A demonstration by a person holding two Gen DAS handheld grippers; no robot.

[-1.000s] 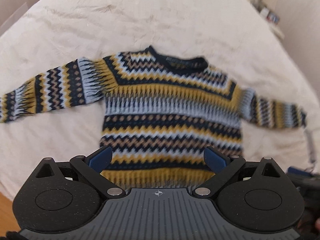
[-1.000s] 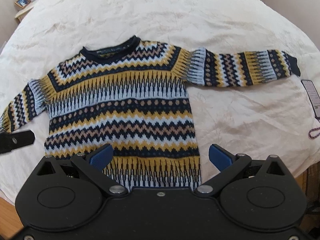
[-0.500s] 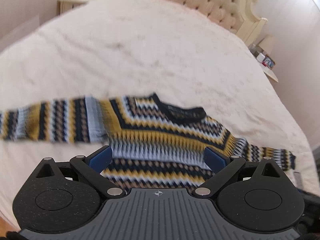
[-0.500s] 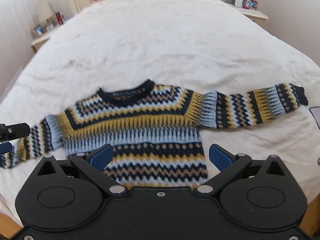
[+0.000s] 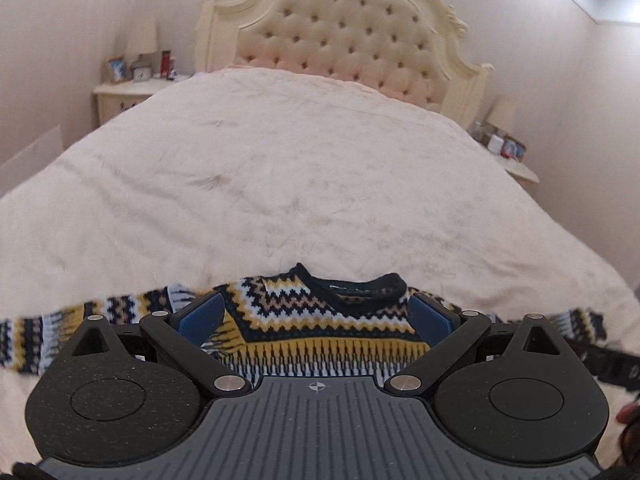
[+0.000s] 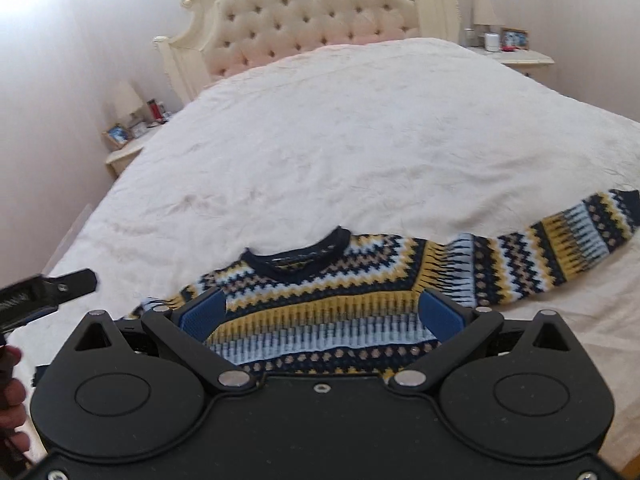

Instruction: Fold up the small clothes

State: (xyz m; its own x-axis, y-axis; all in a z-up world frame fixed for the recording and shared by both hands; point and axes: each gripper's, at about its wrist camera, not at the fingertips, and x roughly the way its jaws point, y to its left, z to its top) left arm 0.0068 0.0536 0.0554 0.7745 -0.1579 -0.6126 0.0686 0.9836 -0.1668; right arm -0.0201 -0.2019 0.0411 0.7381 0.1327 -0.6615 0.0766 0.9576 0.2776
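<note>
Sweater flat, unfolded on bed | left gripper spread wide, empty | right gripper spread wide, empty

A patterned sweater was laid flat on the near part of a cream bed, its collar toward the far tufted headboard and one sleeve stretched out to the right. The right tool was held above it with its blue pads wide apart, nothing gripped. The left tool was seen at the left edge.
</note>
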